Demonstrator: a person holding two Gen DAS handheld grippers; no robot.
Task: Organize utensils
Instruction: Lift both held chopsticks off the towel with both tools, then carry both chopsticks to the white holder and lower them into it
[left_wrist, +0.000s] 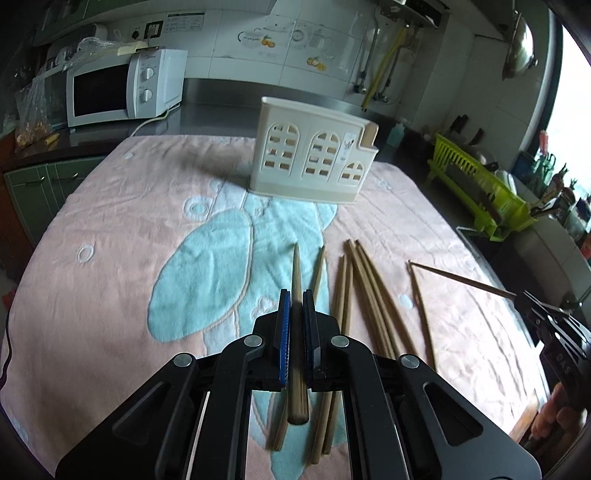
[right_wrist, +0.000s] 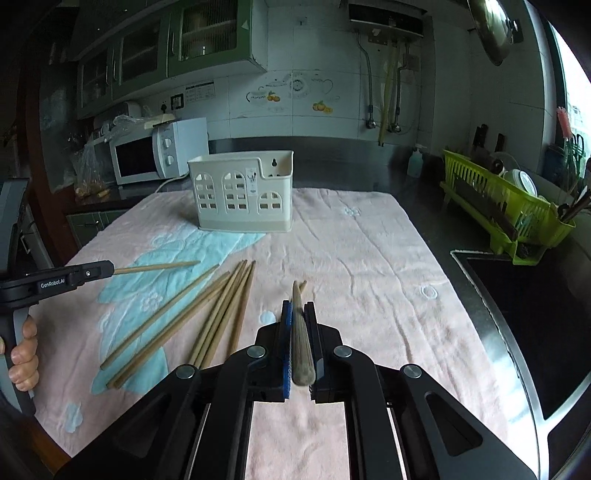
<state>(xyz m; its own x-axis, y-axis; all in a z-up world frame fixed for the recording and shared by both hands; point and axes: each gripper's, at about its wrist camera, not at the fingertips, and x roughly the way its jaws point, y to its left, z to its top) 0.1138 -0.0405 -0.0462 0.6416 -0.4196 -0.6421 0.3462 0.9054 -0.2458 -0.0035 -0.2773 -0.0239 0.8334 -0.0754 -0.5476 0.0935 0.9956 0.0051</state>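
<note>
My left gripper (left_wrist: 296, 295) is shut on one wooden chopstick (left_wrist: 295, 266), which points forward above the towel. To its right lie several loose chopsticks (left_wrist: 360, 291) on the pink and blue towel (left_wrist: 110, 229). The cream utensil holder (left_wrist: 314, 158) with arched cut-outs stands upright at the far side of the towel. My right gripper (right_wrist: 298, 306) is shut on another chopstick (right_wrist: 297, 332), lifted off the towel. In the right wrist view the left gripper (right_wrist: 110, 268) holds its chopstick (right_wrist: 155, 267) at the left, the loose chopsticks (right_wrist: 221, 314) lie between us, and the holder (right_wrist: 243, 195) stands behind them.
A white microwave (left_wrist: 122, 88) sits at the back left. A green dish rack (right_wrist: 502, 206) and a dark sink (right_wrist: 524, 317) flank the towel's right edge. A soap bottle (right_wrist: 415, 162) stands by the wall. A person's hand (right_wrist: 24, 350) grips the left handle.
</note>
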